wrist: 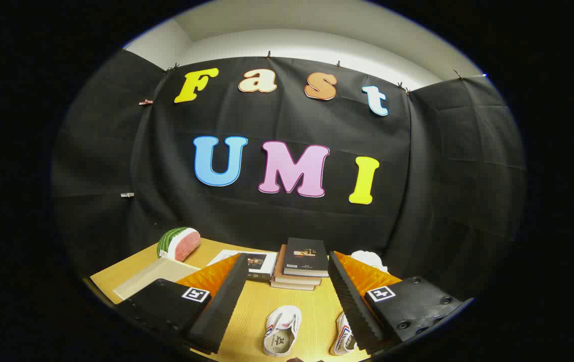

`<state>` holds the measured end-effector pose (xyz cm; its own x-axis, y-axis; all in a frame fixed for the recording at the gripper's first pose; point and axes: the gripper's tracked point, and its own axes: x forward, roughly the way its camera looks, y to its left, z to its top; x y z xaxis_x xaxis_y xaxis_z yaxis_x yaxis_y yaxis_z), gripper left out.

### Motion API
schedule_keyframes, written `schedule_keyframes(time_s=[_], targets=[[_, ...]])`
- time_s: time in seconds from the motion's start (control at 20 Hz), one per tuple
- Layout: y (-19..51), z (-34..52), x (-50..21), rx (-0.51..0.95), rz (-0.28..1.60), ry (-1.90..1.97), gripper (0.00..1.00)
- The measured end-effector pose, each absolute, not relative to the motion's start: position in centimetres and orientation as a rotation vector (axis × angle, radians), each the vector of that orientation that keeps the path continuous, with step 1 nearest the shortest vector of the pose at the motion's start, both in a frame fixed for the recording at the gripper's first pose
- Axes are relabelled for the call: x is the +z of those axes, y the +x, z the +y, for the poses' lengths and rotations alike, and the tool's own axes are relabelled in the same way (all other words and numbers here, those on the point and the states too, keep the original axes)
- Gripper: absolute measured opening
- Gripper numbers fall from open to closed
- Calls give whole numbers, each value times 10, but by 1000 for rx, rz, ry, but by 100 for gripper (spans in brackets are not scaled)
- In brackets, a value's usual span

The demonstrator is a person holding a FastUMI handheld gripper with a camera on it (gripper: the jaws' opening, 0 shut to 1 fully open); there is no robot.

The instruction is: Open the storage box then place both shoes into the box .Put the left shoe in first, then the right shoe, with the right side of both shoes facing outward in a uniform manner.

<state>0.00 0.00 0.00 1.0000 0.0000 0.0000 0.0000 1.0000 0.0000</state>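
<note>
Two white shoes lie on the wooden table (267,301) low between my fingers. One shoe (282,330) rests near the middle of the gap, its opening and printed insole facing up. The other shoe (343,336), with red and blue stripes on its side, lies close against the right finger (355,301). My gripper (284,294) is open wide and held above the table, with nothing between its fingers. The left finger (221,306) stands well apart from the nearer shoe.
A stack of books (301,266) sits just beyond the fingertips, with a flat book or magazine (259,264) to its left. A watermelon-slice toy (180,244) lies far left, beside a pale flat board (154,279). A white object (370,259) peeks out behind the right finger.
</note>
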Motion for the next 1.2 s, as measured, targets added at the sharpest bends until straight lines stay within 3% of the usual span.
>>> schedule_keyframes(time_s=[1.2], targets=[[-8,-9,-15,-40,9,19,97]])
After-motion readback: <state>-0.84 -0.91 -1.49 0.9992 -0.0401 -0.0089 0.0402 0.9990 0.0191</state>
